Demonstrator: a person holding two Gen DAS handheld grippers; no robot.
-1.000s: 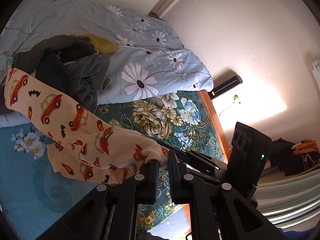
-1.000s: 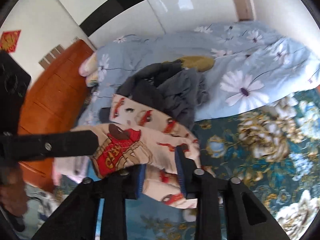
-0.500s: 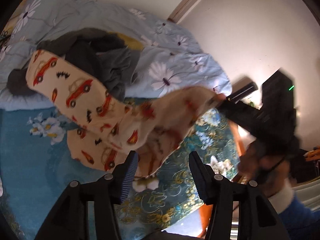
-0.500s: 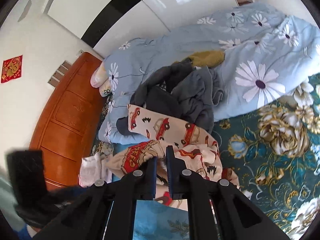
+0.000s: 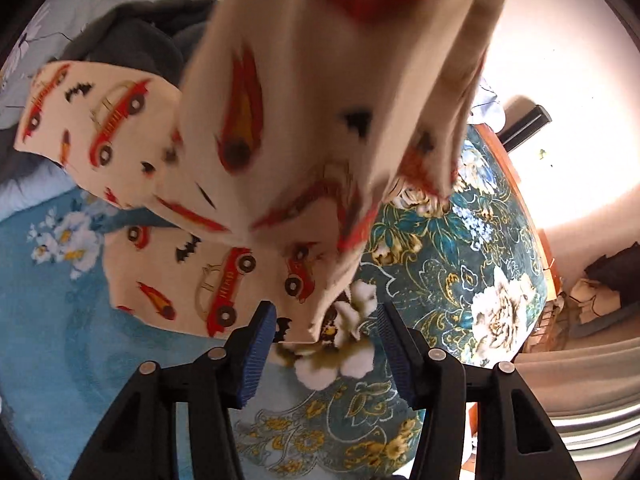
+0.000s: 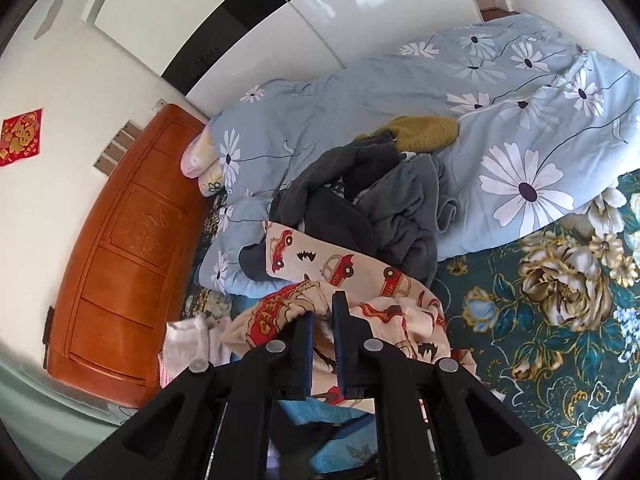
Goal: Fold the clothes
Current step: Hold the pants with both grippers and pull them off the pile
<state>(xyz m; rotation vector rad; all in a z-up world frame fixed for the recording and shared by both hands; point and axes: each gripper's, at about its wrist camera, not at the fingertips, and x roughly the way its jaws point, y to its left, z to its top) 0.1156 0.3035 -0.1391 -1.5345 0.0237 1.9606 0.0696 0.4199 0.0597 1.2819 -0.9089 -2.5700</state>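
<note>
A cream pyjama garment with red cars [image 5: 320, 100] hangs from above, close before the left wrist camera. Its lower part lies on the bed [image 5: 208, 272]. My left gripper [image 5: 326, 316] is open just over the bedspread. The hanging corner of the cloth dangles between its blue pads without being pressed. In the right wrist view my right gripper [image 6: 323, 308] is shut on a bunched fold of the same garment [image 6: 344, 264], which trails away toward the clothes pile.
A heap of dark grey clothes [image 6: 360, 200] and a mustard garment [image 6: 420, 132] lie on the pale blue daisy duvet [image 6: 520, 140]. A teal floral bedspread [image 6: 540, 300] covers the near bed. A wooden headboard [image 6: 120, 248] and a pink-white cloth [image 6: 188, 340] are at left.
My left gripper let go of the garment, opened and sank toward the bed. My right gripper closed on the cloth and raised it, so it now hangs before the left camera.
</note>
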